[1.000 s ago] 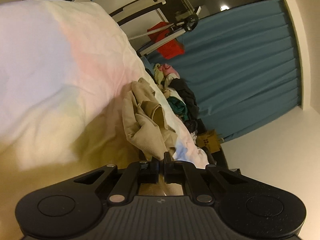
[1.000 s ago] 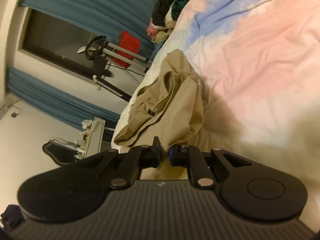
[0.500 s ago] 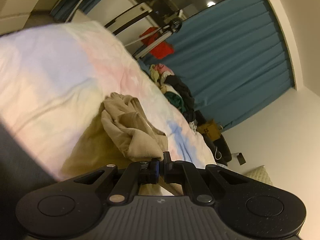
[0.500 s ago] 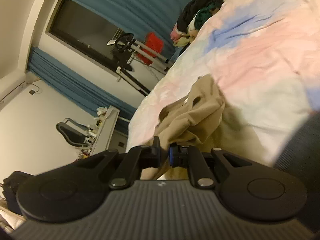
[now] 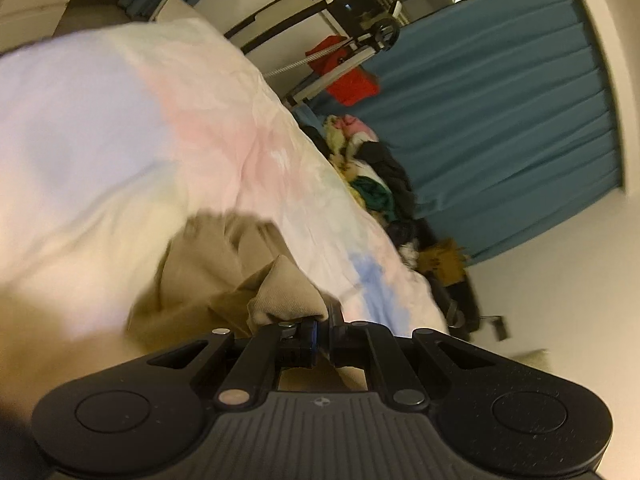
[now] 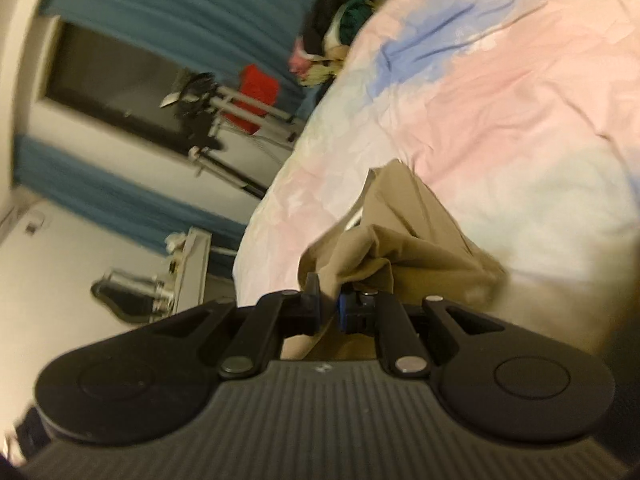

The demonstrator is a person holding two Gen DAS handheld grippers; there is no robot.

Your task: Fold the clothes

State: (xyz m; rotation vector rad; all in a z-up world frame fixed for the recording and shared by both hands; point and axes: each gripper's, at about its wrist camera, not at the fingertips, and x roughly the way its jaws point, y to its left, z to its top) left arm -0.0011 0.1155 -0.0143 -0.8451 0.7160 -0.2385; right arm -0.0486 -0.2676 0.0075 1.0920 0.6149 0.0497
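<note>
A crumpled beige garment (image 5: 224,264) hangs over the pastel bed cover (image 5: 120,128). My left gripper (image 5: 323,320) is shut on a bunched edge of it, with cloth between the jaws. In the right wrist view the same beige garment (image 6: 400,248) bunches up at my right gripper (image 6: 329,308), which is shut on another edge of it. The rest of the garment trails down onto the pastel bed cover (image 6: 500,112). Both views are motion blurred.
A pile of dark, green and pink clothes (image 5: 372,176) lies at the far end of the bed, also in the right wrist view (image 6: 340,24). Teal curtains (image 5: 500,120), an exercise machine with a red cloth (image 5: 352,80) and a desk (image 6: 188,264) stand around.
Both grippers stayed shut on the garment and swung with it. Its held edges now bunch closer at the jaws, and the cloth has been drawn toward me across the bed.
</note>
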